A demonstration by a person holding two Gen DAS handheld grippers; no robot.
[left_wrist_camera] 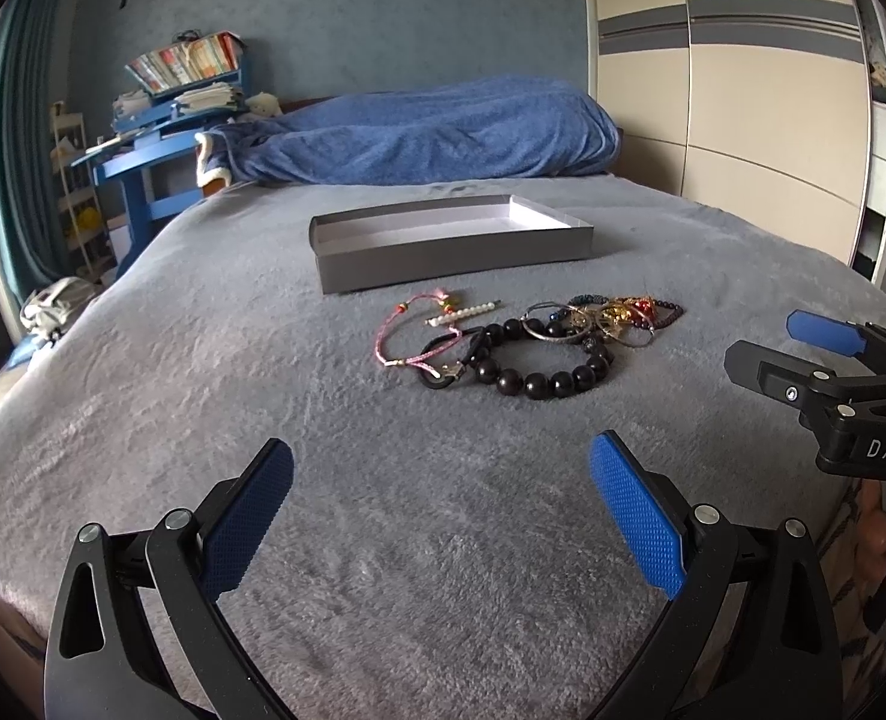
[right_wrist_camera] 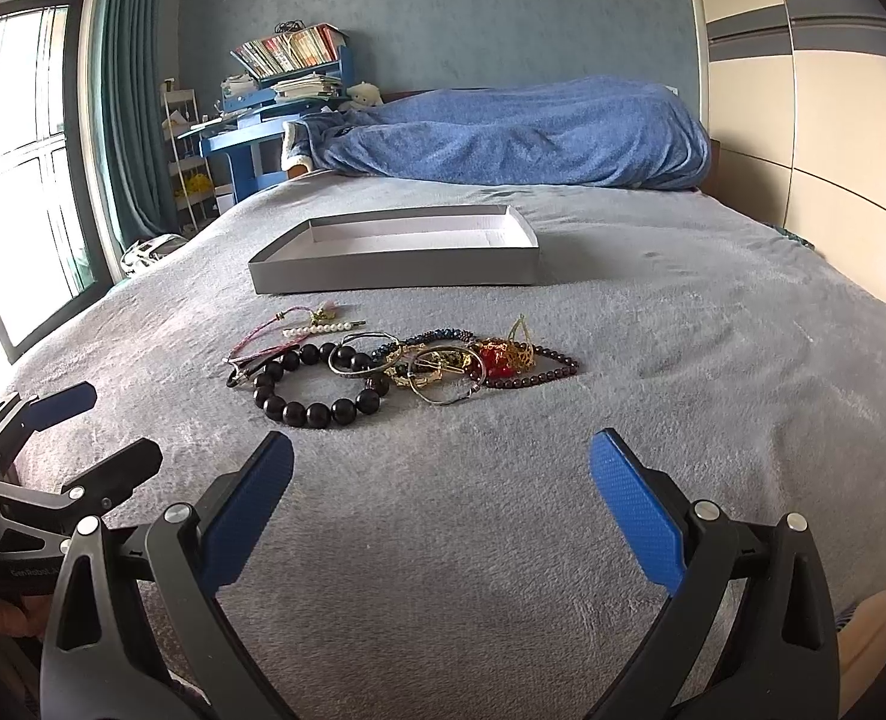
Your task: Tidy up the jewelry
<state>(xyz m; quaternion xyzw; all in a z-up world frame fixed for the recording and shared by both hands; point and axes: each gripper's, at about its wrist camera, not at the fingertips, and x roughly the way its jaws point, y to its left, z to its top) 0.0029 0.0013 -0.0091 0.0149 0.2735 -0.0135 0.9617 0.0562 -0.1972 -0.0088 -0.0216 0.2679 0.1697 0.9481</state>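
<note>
A pile of jewelry lies on the grey blanket: a black bead bracelet point(left_wrist_camera: 538, 369) point(right_wrist_camera: 317, 396), a pink cord bracelet point(left_wrist_camera: 410, 330) point(right_wrist_camera: 263, 339), a pearl clip point(left_wrist_camera: 460, 313) point(right_wrist_camera: 320, 329), metal bangles point(left_wrist_camera: 553, 324) point(right_wrist_camera: 365, 354), a dark red bead strand point(right_wrist_camera: 532, 372) and a red-and-gold piece point(right_wrist_camera: 502, 354). Behind it stands an empty grey shallow box point(left_wrist_camera: 451, 261) point(right_wrist_camera: 395, 270). My left gripper point(left_wrist_camera: 443, 516) is open, short of the pile, holding nothing. My right gripper point(right_wrist_camera: 443, 510) is open too, also short of the pile. Each gripper appears at the edge of the other's view.
The bed's grey blanket point(left_wrist_camera: 263, 420) spreads widely around the jewelry. A rumpled blue blanket point(left_wrist_camera: 431, 138) lies at the head of the bed. A blue desk with books point(left_wrist_camera: 173, 96) stands back left, a wardrobe point(left_wrist_camera: 742, 120) at right, a window point(right_wrist_camera: 23, 168) at left.
</note>
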